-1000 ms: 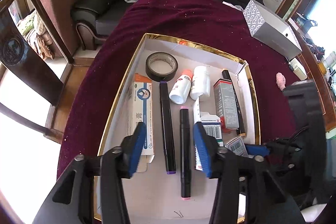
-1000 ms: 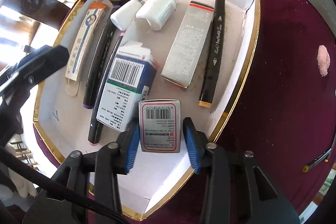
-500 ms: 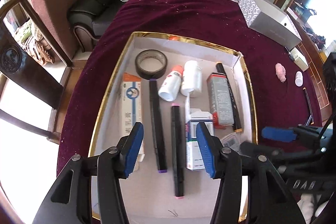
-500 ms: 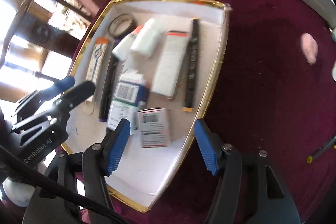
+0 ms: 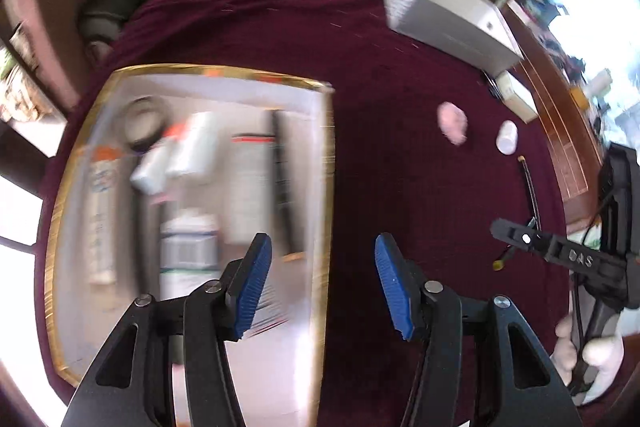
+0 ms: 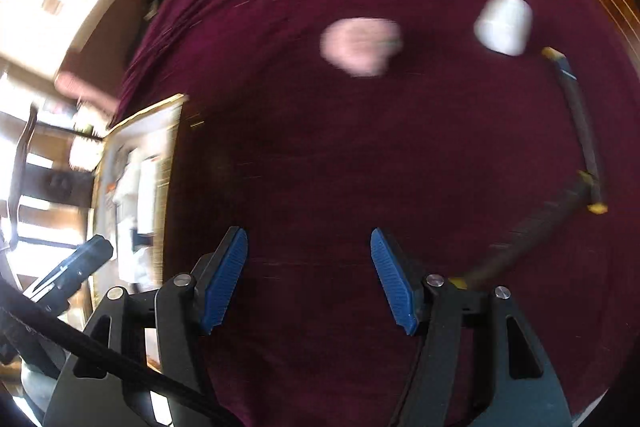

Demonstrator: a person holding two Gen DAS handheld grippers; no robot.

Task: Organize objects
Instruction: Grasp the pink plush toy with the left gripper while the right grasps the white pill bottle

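A pink fluffy lump (image 6: 360, 47) lies on the maroon cloth (image 6: 320, 167) well ahead of the right gripper (image 6: 308, 275), roughly on its centre line, with a small white bottle (image 6: 504, 23) on its side just to the right of the lump. Further right, two dark markers (image 6: 580, 123) with yellow ends meet in an angle: one runs lengthwise away from the gripper, the other slants back toward the right finger's base. The right gripper's blue-padded jaws stand wide apart with only bare cloth between them; nothing is held. The cloth ahead of it is open room as far as the lump.

The gold-rimmed tray (image 5: 328, 163) sits ahead and left of the left gripper (image 5: 320, 283), whose left finger (image 5: 252, 283) overhangs the tray's right edge while the right one is over cloth. Its jaws are likewise parted and empty. Inside the tray, blurred, lie a tape roll (image 5: 144, 123), white bottles, boxes and markers, most with their long axes pointing away from the gripper. A grey box (image 5: 448, 23) stands far ahead to the right. The person's hand (image 5: 588, 359) grips the other tool's handle at the right edge.
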